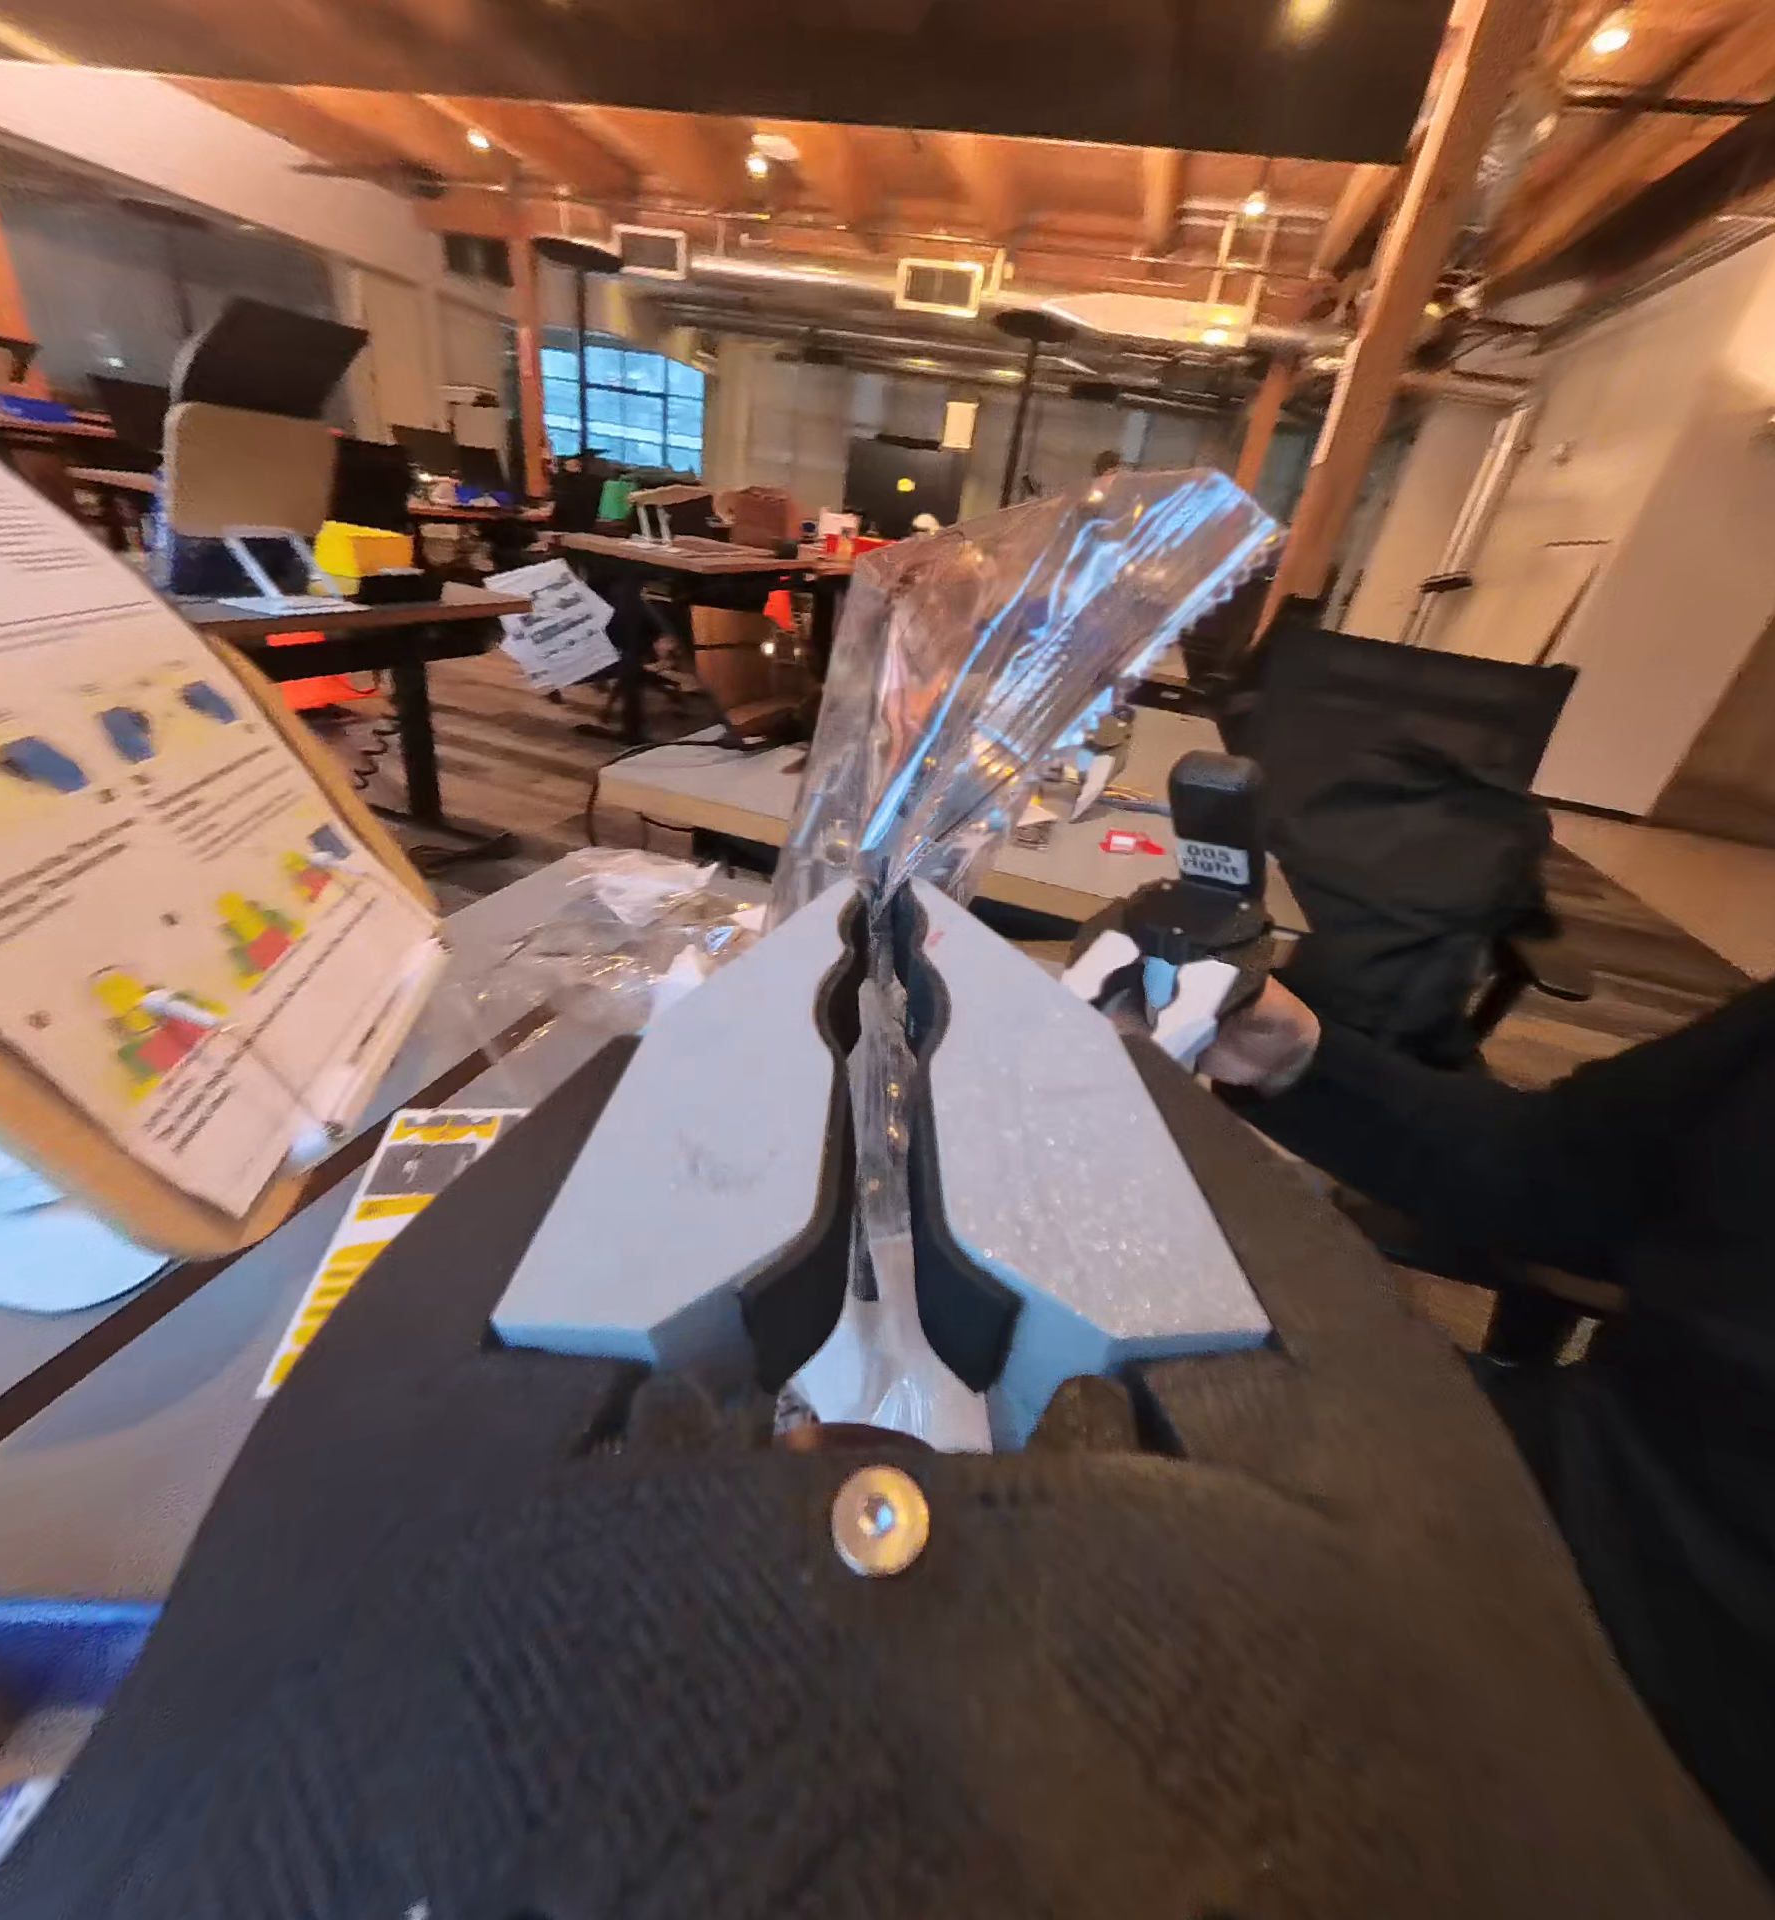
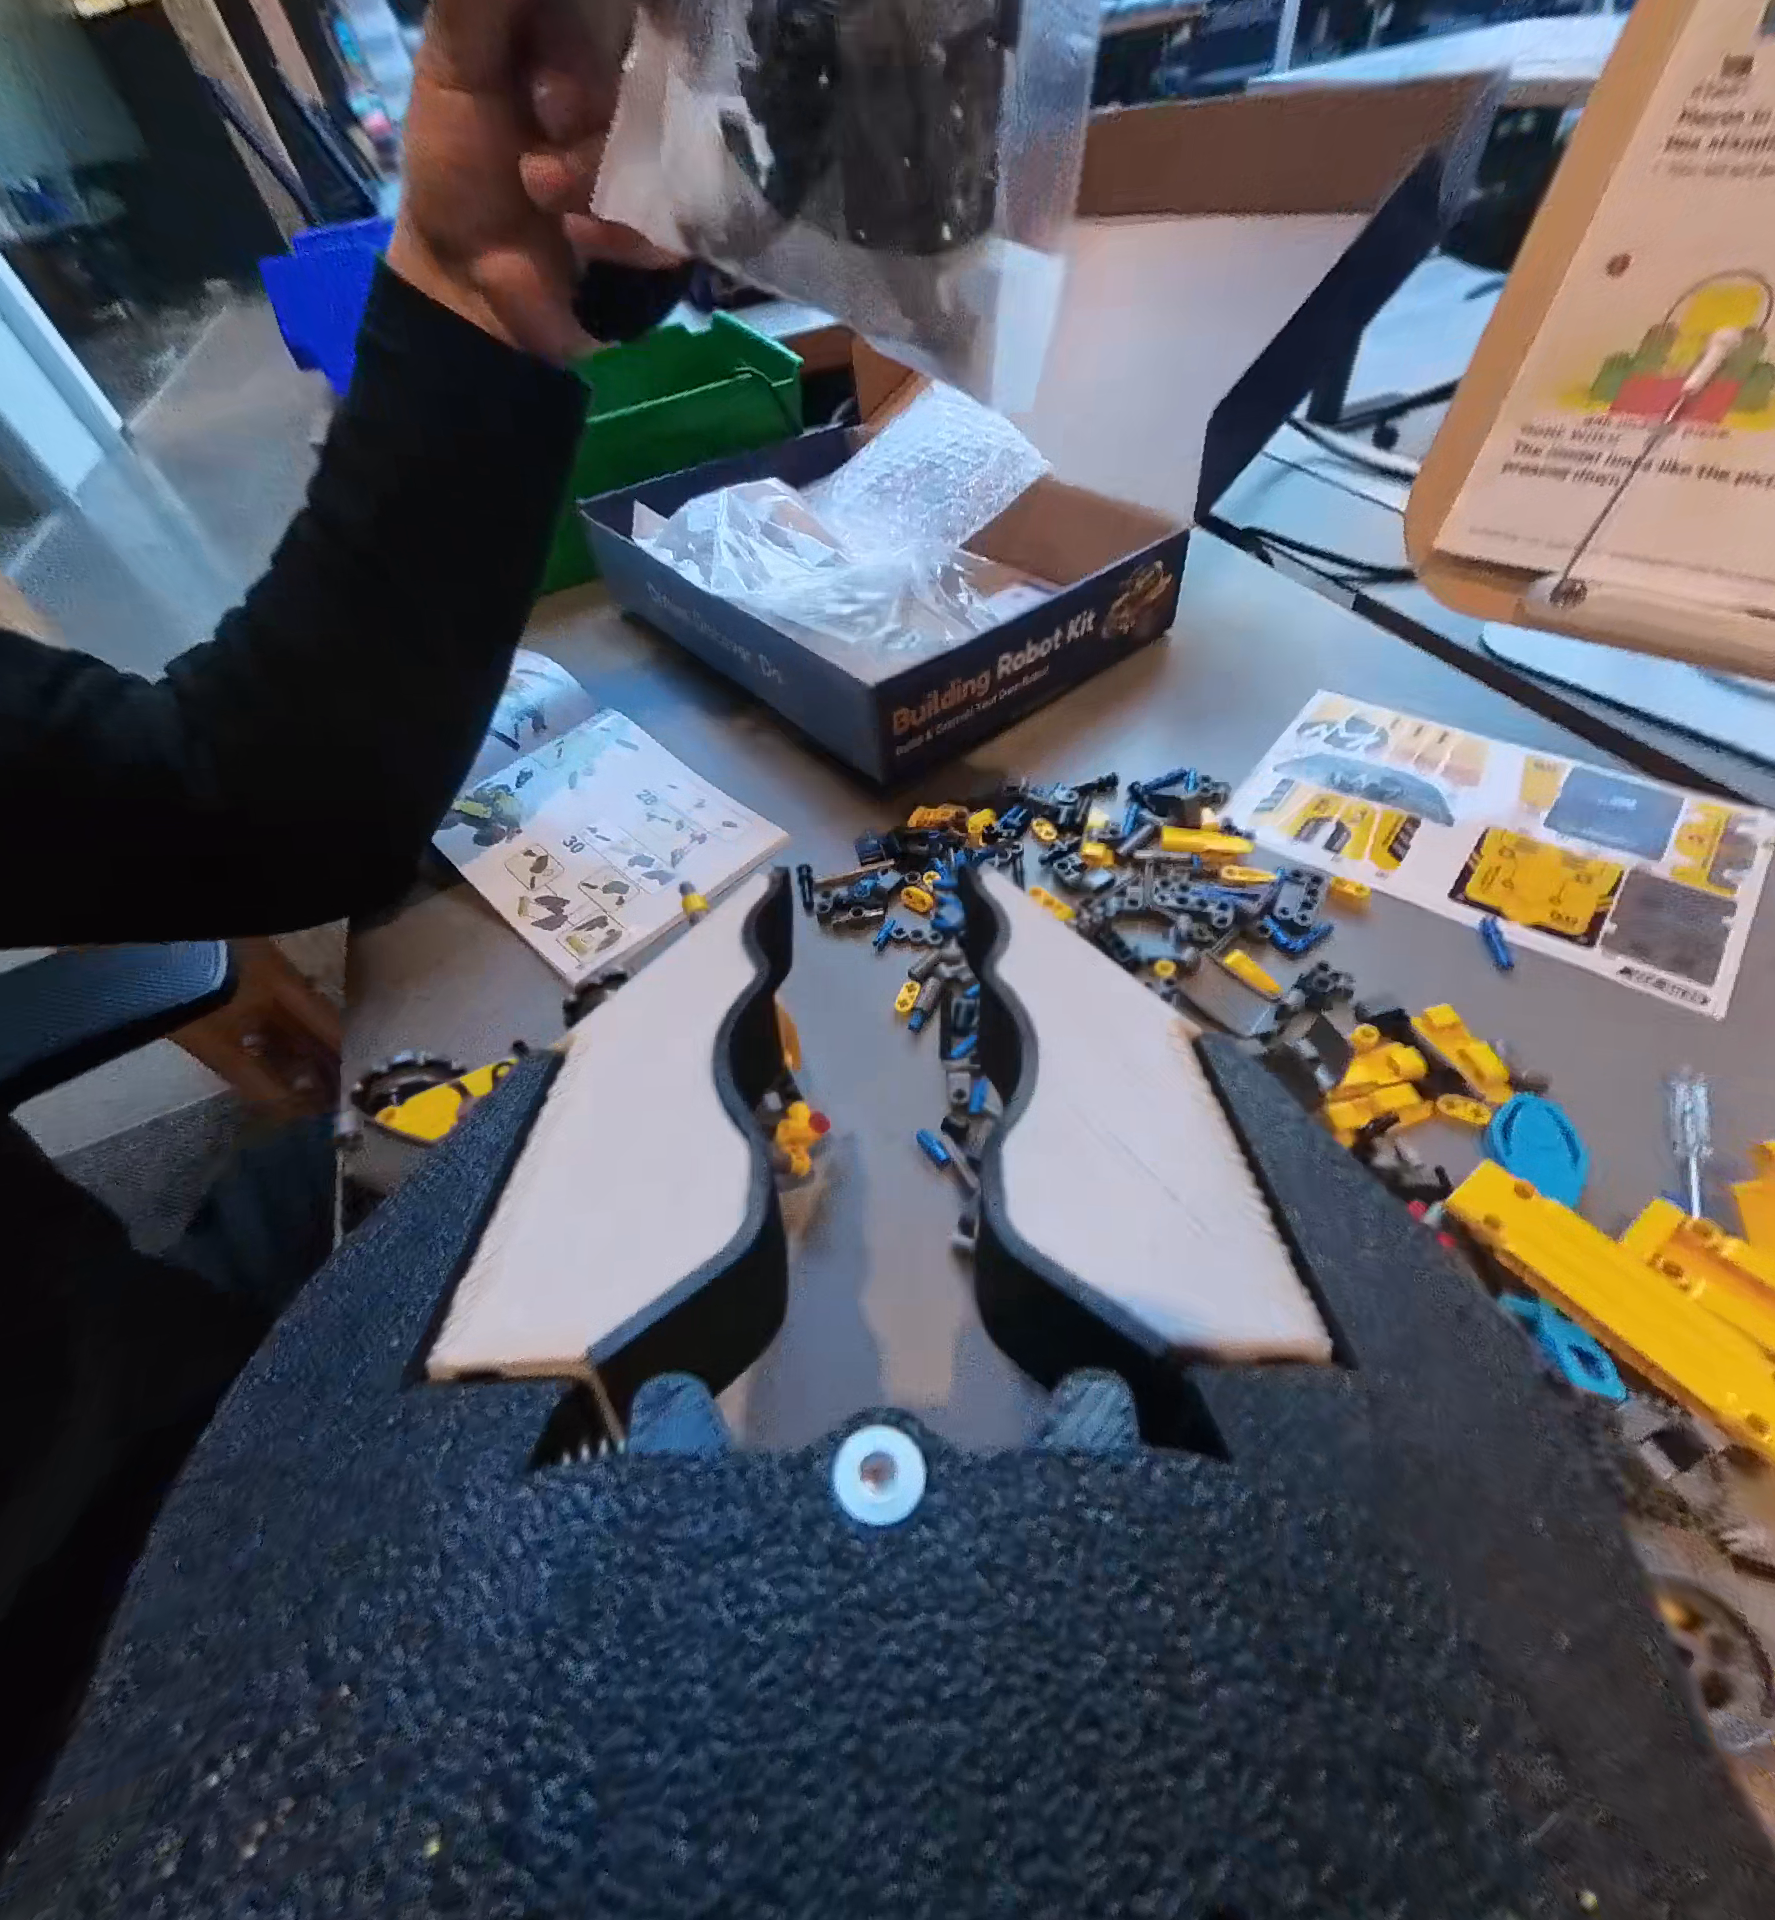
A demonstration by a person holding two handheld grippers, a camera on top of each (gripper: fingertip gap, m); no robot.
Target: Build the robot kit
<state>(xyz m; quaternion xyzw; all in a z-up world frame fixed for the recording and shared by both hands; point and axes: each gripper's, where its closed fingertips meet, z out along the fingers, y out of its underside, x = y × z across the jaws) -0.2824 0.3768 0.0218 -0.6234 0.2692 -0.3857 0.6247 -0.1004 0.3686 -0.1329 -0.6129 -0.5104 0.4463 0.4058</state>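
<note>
The left gripper (image 1: 883, 920) sits closest, its grey fingers (image 1: 696, 1132) pressed together on a clear plastic bag (image 1: 1008, 675), which rises crumpled from between the tips and leans off to their right. Left of the fingers a board with printed instruction sheets (image 1: 124, 831) tilts over the grey table (image 1: 52, 1455); beyond the tips lies loose clear wrapping (image 1: 634, 914). Right of the fingers, farther off, the other gripper shows in a black-sleeved hand (image 1: 1257, 1029).

From the right wrist view, the right gripper (image 2: 883, 894) hangs over the table (image 2: 1226, 644) with its pale fingers (image 2: 634, 1143) set apart at a moderate gap and gripping nothing. Left of the fingers an open instruction booklet (image 2: 602, 821) lies flat. High above them a bare hand (image 2: 498, 177) is raised beside the plastic bag (image 2: 862, 156), with something dark showing through it. Past the fingertips stands an open dark-blue cardboard box (image 2: 893, 665) with crumpled clear bags and bubble wrap (image 2: 862, 530) inside it, and a green bin (image 2: 685, 405) behind it. Between and just beyond the tips spreads a heap of small black, blue and yellow building pieces (image 2: 1091, 883). Right of the fingers lie a sticker sheet (image 2: 1506, 842) and long yellow beams (image 2: 1641, 1309).
</note>
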